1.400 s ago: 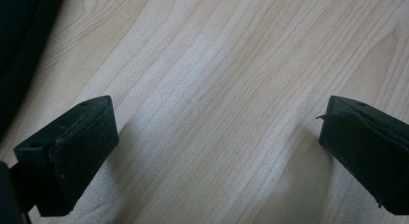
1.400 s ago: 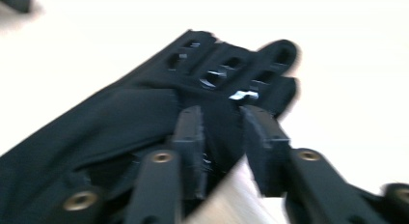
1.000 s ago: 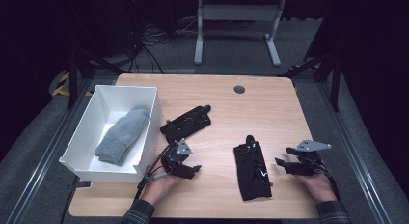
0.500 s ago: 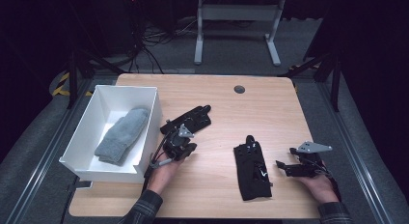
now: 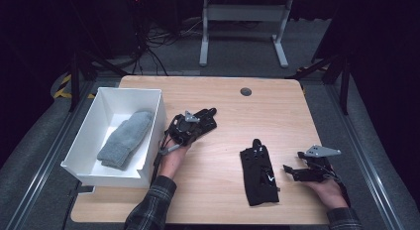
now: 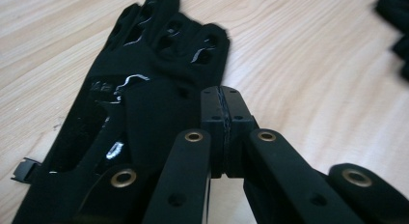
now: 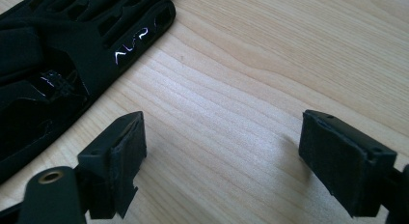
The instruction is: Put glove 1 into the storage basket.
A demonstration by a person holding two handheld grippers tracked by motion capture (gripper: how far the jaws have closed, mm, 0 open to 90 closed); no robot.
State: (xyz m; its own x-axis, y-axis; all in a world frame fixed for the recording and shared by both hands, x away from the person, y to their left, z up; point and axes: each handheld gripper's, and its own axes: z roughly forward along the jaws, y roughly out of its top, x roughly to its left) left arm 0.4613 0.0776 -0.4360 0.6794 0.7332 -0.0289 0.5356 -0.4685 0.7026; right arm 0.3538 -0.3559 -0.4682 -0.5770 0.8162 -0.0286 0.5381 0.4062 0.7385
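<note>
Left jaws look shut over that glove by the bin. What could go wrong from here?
1. The left hand-held gripper is shut above the black glove; no fabric shows between its pads, so a lift may come up empty.
2. The white bin wall stands close beside it, so a swing could knock it.
3. The right hand-held gripper sits open, beside the second glove.

"What is on the bench (image 5: 277, 111)?"
"A box (image 5: 148, 141) at the left, with a sock (image 5: 124, 138) in it. One glove (image 5: 203, 122) lies just right of the box. Another glove (image 5: 258, 171) lies nearer, to the right."
</note>
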